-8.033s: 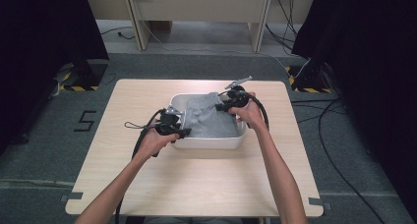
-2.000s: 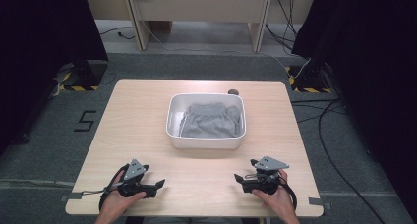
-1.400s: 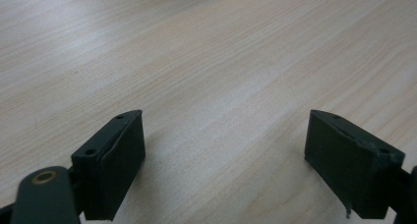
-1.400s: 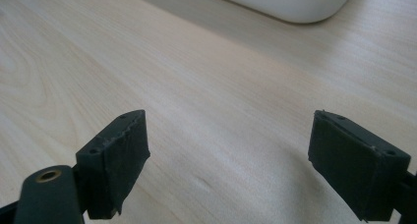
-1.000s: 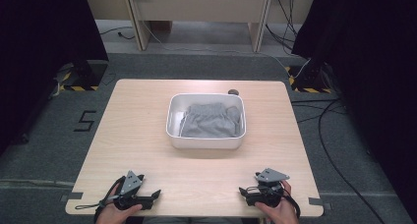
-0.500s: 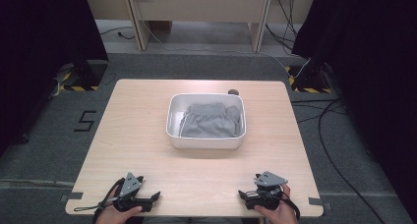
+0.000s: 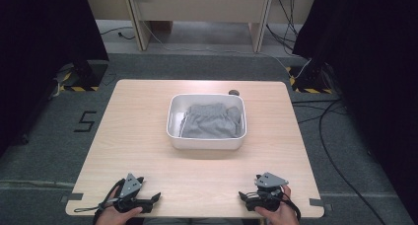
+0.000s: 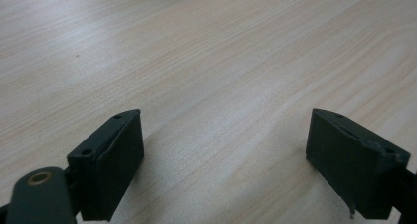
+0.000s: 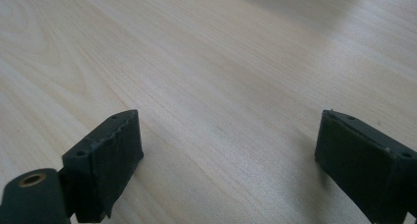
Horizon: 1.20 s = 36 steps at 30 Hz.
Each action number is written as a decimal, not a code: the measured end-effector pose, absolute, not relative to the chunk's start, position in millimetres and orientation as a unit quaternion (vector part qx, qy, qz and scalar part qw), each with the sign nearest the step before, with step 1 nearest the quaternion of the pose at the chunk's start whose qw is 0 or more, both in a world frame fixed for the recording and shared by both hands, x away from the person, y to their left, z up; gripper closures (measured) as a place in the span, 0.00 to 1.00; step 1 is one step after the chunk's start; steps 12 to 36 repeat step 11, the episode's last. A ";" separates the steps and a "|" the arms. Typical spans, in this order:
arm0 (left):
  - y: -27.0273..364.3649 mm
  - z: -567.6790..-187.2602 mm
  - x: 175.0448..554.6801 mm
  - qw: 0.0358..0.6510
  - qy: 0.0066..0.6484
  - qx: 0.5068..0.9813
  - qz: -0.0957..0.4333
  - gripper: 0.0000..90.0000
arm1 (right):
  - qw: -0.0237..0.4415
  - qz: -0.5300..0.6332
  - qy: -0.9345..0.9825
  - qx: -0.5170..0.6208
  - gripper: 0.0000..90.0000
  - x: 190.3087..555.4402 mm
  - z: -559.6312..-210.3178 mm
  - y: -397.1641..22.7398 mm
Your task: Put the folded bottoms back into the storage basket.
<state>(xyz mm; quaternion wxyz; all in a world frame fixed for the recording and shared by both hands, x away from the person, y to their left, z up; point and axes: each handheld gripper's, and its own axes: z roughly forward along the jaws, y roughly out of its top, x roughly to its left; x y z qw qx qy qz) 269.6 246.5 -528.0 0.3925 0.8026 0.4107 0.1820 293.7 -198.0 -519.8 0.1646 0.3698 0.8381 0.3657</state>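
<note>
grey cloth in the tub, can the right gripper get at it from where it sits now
Probably yes. The right gripper rests open at the table's near edge, bare wood lies between it and the white tub, and the grey cloth lies uncovered inside.

A light wooden table (image 7: pixel 148 136) with a pale grain stands on grey carpet (image 7: pixel 54 151). Black curtains (image 7: pixel 44 32) hang at both sides of the room. Beyond the table, the legs of a light wooden desk (image 7: pixel 135 18) rise from a paler floor. Black cables (image 7: pixel 340 136) trail over the carpet on the right. Yellow-and-black hazard tape (image 7: pixel 74 88) marks spots near both far corners, and a black "5" (image 7: pixel 85 121) is marked on the carpet at the left.
</note>
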 end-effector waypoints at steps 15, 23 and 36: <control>246.5 -527.9 269.7 0.392 0.411 0.803 0.182 0.15 | 0.162 0.365 0.839 0.369 0.12 293.3 -519.6 -197.8; 246.5 -527.9 269.7 0.392 0.411 0.803 0.182 0.15 | 0.162 0.365 0.839 0.369 0.12 293.3 -519.6 -197.8; 246.5 -527.9 269.7 0.392 0.411 0.803 0.182 0.15 | 0.162 0.365 0.839 0.369 0.12 293.3 -519.6 -197.8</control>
